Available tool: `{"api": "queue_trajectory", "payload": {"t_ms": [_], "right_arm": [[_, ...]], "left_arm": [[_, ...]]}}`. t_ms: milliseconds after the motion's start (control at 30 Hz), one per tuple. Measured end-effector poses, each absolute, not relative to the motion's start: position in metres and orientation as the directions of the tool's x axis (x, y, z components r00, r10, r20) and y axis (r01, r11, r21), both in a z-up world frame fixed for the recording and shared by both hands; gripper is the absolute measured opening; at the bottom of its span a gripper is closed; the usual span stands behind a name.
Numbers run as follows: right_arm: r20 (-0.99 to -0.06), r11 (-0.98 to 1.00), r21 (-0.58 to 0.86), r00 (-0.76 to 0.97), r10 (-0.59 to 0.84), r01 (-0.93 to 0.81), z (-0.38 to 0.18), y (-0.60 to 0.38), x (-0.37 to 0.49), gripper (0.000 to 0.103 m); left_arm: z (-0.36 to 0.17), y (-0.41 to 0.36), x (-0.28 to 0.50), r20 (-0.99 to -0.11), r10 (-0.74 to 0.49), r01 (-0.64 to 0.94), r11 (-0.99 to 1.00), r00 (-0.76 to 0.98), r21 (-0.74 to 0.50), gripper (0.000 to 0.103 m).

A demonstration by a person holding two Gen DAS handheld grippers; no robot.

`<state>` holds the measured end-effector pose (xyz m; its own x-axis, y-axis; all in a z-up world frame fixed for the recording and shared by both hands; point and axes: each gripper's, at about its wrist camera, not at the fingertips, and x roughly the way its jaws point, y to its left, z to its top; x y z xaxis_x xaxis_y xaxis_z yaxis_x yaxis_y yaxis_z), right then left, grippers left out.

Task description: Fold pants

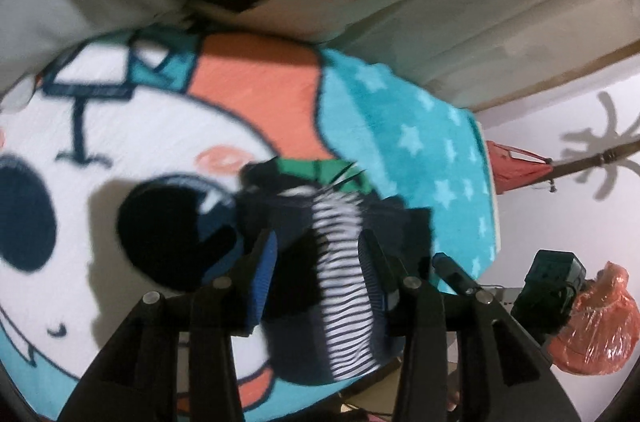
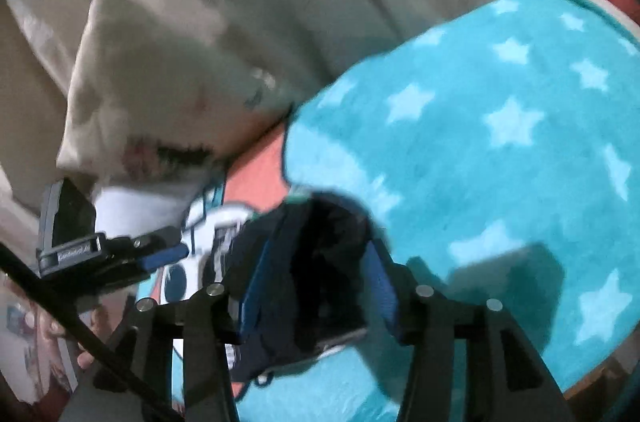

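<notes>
The pants [image 1: 340,262] are dark navy with a white-striped panel and a green band at the top. In the left wrist view they hang bunched between the blue-padded fingers of my left gripper [image 1: 320,254], which is shut on them above the cartoon blanket [image 1: 160,142]. In the right wrist view my right gripper [image 2: 316,262] is shut on another dark fold of the pants [image 2: 320,262], lifted over the teal star-patterned part of the blanket [image 2: 500,122]. The left gripper [image 2: 120,254] shows at the left of the right wrist view. Both views are blurred.
A cream pillow [image 2: 160,82] lies at the head of the bed. An orange plastic bag [image 1: 592,326] and a black device [image 1: 552,286] sit right of the bed. A red bag [image 1: 516,170] hangs on a coat stand by the white wall.
</notes>
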<state>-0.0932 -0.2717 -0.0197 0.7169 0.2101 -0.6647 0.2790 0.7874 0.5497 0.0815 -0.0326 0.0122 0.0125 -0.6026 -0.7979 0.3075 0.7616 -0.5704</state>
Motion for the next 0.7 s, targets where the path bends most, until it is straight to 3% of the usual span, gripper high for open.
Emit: {"api": "queue_trajectory", "payload": {"t_ms": [67, 100, 367, 533, 700], "right_arm": [[-0.690, 0.811, 0.529, 0.683, 0.240, 0.249, -0.027, -0.258, -0.085, 0.029], [-0.703, 0.826, 0.514, 0.666, 0.251, 0.231, -0.029, -0.252, -0.081, 0.010], [-0.760, 0.905, 0.336, 0.643, 0.098, 0.259, -0.033, -0.257, -0.060, 0.009], [-0.809, 0.915, 0.293, 0.582, 0.084, 0.276, -0.043, -0.266, -0.059, 0.016], [-0.754, 0.895, 0.329, 0.655, 0.055, 0.303, -0.012, -0.285, -0.075, 0.017]], "left_arm": [[0.006, -0.023, 0.080, -0.804, -0.595, 0.282, 0.773, 0.014, -0.568, 0.040], [0.004, -0.020, 0.079, -0.806, -0.591, 0.276, 0.778, 0.017, -0.564, 0.040], [-0.006, -0.008, 0.074, -0.825, -0.563, 0.250, 0.806, 0.045, -0.536, 0.040], [-0.016, -0.019, 0.069, -0.810, -0.586, 0.223, 0.792, 0.020, -0.568, 0.041], [0.011, -0.046, 0.052, -0.788, -0.611, 0.371, 0.751, 0.076, -0.546, 0.040]]}}
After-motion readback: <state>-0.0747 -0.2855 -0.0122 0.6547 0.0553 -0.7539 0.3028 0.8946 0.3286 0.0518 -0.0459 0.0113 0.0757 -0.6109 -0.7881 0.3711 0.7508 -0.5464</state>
